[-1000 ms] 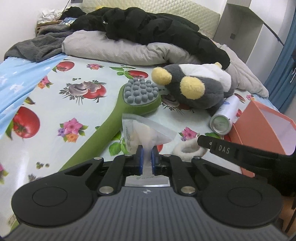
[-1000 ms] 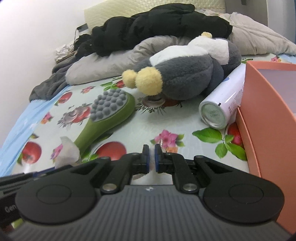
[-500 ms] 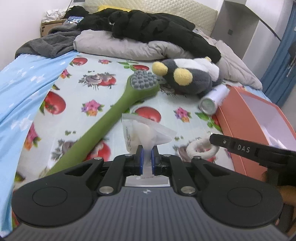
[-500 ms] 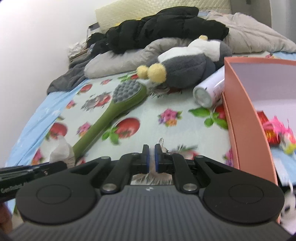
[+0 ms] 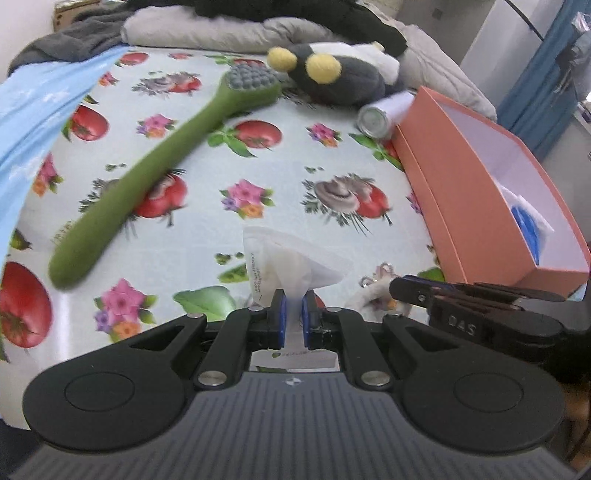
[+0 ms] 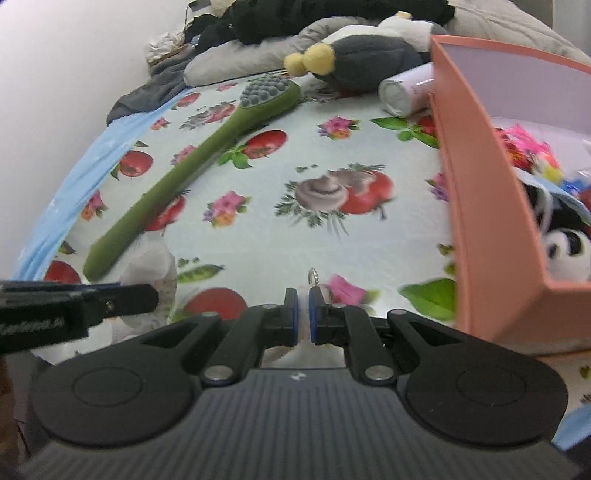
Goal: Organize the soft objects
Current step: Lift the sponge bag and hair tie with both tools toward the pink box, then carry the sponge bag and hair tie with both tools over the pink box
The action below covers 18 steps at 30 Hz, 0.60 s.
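Hovering over the bed, the left tongs [image 5: 292,316] clamp a white pouch [image 5: 291,263], the right tongs [image 6: 302,315] pinch a fluffy keyring [image 5: 373,291], the orange box [image 6: 487,206] lying rightward, nearer the right.

Bedroom: bed [image 5: 295,177], rumpled duvet [image 5: 207,31]

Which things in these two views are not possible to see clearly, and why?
- Right gripper: its white fluffy catch is mostly hidden by the fingers in both views.
- Orange box: contents cut by right-view edge, blurred.
- Print on the plastic pouch in left gripper: too small.
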### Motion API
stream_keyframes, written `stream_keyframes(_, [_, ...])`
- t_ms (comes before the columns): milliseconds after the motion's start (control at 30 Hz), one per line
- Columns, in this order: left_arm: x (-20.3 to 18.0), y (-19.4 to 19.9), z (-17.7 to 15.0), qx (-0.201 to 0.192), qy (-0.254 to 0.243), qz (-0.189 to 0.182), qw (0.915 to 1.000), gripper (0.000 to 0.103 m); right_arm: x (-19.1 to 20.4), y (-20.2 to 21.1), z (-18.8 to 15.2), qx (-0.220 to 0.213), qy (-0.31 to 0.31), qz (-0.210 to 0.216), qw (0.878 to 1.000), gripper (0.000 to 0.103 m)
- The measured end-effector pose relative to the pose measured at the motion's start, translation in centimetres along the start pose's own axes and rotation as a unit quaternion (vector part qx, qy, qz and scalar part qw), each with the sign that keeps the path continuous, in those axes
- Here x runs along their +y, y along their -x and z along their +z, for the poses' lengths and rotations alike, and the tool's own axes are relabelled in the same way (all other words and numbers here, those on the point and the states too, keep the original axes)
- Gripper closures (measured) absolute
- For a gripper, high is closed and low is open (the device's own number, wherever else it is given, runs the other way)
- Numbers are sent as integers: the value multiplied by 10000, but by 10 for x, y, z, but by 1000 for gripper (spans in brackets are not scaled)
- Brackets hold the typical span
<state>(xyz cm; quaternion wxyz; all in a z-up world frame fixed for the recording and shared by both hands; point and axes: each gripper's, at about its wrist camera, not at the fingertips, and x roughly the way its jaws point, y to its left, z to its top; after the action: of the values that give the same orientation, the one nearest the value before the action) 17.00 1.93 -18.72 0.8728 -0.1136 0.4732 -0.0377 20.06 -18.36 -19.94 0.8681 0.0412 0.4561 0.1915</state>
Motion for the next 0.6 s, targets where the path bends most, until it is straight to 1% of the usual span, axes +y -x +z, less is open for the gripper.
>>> stream_keyframes(133, [-5, -13, 4, 148, 6, -113, 9998, 92, -5, 8, -8, -11, 73, -164, 9998, 92])
stream_keyframes(200, [-11, -18, 5, 222, -99, -165, 9996, 91, -7, 10, -11, -3, 70, -239, 9997, 92])
stream_keyframes(267, [-16, -22, 4, 307, -165, -102, 9993, 82, -8, 12, -14, 21, 76, -269, 9996, 91])
stream_keyframes(300, [-17, -24, 4, 325, -187, -94, 9993, 71, -8, 12, -16, 40, 79, -283, 9996, 90])
stream_keyframes(333, [-18, -24, 4, 324, -202, -101, 9992, 62, -8, 12, -17, 66, 78, -297, 9995, 89])
stream_keyframes(400, [-20, -22, 3, 285, -231, -104, 9993, 57, -8, 12, -18, 87, 97, -314, 9994, 88])
stream_keyframes(433, [-20, -21, 2, 285, -249, -99, 9992, 56, -8, 13, -18, 94, 102, -339, 9993, 84])
stream_keyframes(467, [-20, -21, 2, 287, -253, -77, 9992, 55, -8, 13, -19, 94, 97, -346, 9993, 71])
stream_keyframes(500, [-19, -20, 2, 284, -245, -61, 9993, 54, -9, 13, -19, 75, 88, -340, 9994, 65])
stream_keyframes(533, [-18, -20, 2, 284, -235, -50, 9993, 53, -9, 14, -20, 45, 91, -315, 9995, 57])
stream_keyframes(567, [-17, -20, 2, 287, -226, -36, 9993, 52, -10, 13, -20, 27, 100, -290, 9995, 51])
stream_keyframes(600, [-16, -20, 1, 290, -215, -18, 9993, 51, -11, 11, -21, 33, 111, -295, 9995, 49])
